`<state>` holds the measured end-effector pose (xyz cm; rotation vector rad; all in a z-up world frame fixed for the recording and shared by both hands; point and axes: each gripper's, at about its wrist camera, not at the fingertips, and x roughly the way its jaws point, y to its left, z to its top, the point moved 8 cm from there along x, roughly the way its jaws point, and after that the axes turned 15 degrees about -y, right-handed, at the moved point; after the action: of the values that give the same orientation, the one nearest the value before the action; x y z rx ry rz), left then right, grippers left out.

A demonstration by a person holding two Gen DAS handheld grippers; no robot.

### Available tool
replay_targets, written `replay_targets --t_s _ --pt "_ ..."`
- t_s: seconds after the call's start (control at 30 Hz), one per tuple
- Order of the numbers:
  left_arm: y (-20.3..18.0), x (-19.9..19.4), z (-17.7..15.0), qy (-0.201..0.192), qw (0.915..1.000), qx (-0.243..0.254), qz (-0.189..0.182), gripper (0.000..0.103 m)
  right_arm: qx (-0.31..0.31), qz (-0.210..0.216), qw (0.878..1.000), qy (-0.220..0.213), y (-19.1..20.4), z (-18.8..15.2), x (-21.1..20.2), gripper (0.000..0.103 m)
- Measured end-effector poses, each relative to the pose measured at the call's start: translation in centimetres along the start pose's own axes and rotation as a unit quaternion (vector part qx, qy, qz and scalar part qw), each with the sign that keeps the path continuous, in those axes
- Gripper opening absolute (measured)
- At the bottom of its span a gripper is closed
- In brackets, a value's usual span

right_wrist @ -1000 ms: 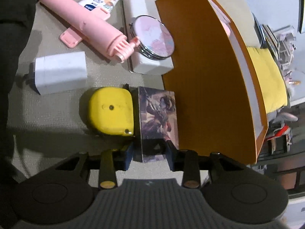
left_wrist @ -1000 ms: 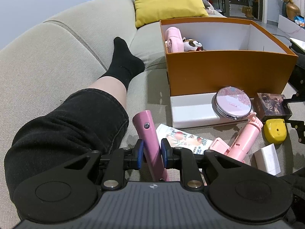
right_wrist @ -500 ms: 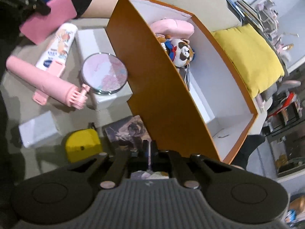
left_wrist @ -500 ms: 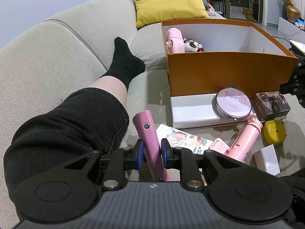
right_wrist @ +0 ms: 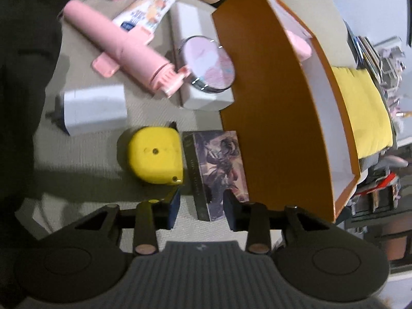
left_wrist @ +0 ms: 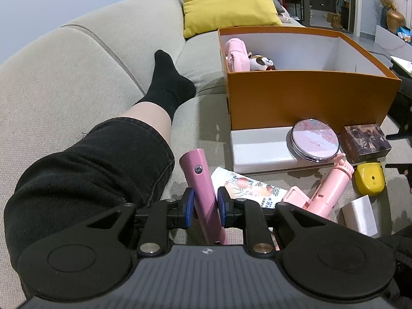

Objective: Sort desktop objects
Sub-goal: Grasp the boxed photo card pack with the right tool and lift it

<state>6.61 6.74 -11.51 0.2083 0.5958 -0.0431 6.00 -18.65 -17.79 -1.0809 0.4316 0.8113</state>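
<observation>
My left hand-held gripper [left_wrist: 202, 208] is clamped on the pink tube [left_wrist: 203, 195]. My right hand-held gripper [right_wrist: 200, 206] stands apart around the printed box [right_wrist: 217, 170], which lies on the sofa against the orange box [right_wrist: 270, 118]. Risk: one finger nudges the touching yellow case [right_wrist: 154, 155] on closing.

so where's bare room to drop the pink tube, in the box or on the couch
The orange box has bare white floor right of the pink pouch and plush toy. The couch cushion between the leg and the box is bare too. In front of the box it is crowded: mirror, selfie stick, yellow case.
</observation>
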Motion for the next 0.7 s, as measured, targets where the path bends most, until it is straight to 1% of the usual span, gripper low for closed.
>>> replay_targets --t_s 0.03,0.1,0.17,0.2,0.23,0.33,0.43,0.47,0.5,0.57,0.7 --pt "0.0 0.0 0.0 0.000 1.0000 0.000 0.000 0.022 -0.007 -0.002 1.000 0.001 0.1 0.0 0.2 0.038" --pt "0.0 0.0 0.0 0.001 1.0000 0.000 0.001 0.022 -0.027 -0.018 0.999 0.008 0.2 -0.2 0.9 0.038" --pt "0.0 0.0 0.0 0.001 1.0000 0.000 0.001 0.022 -0.069 -0.044 0.996 0.019 0.4 -0.7 1.8 0.038" --pt "0.0 0.0 0.0 0.002 1.0000 0.000 0.001 0.022 -0.087 -0.049 0.995 0.023 0.6 -1.0 2.2 0.040" --pt "0.0 0.0 0.0 0.002 1.0000 0.000 0.001 0.022 -0.098 -0.047 0.994 0.018 0.9 -1.1 2.4 0.041" --pt "-0.1 0.1 0.1 0.003 1.0000 0.002 0.002 0.022 -0.116 -0.054 0.992 0.012 1.3 -1.2 2.9 0.042" --pt "-0.2 0.1 0.2 0.003 1.0000 0.004 0.002 0.022 -0.124 -0.062 0.990 0.014 1.3 -1.1 3.1 0.045" --pt "-0.2 0.1 0.1 0.003 1.0000 0.005 0.002 0.022 -0.127 -0.063 0.990 0.015 1.4 -1.1 3.2 0.044" --pt "-0.2 0.1 0.1 0.003 1.0000 0.005 0.002 0.022 -0.129 -0.063 0.989 0.016 1.5 -1.1 3.2 0.040" --pt "-0.2 0.1 0.1 0.002 1.0000 0.006 0.003 0.022 -0.127 -0.063 0.990 0.016 1.4 -1.1 3.1 0.037" --pt "-0.1 0.0 0.1 0.002 1.0000 0.003 0.003 0.022 -0.076 -0.057 0.995 0.004 0.2 -0.8 2.0 0.032"
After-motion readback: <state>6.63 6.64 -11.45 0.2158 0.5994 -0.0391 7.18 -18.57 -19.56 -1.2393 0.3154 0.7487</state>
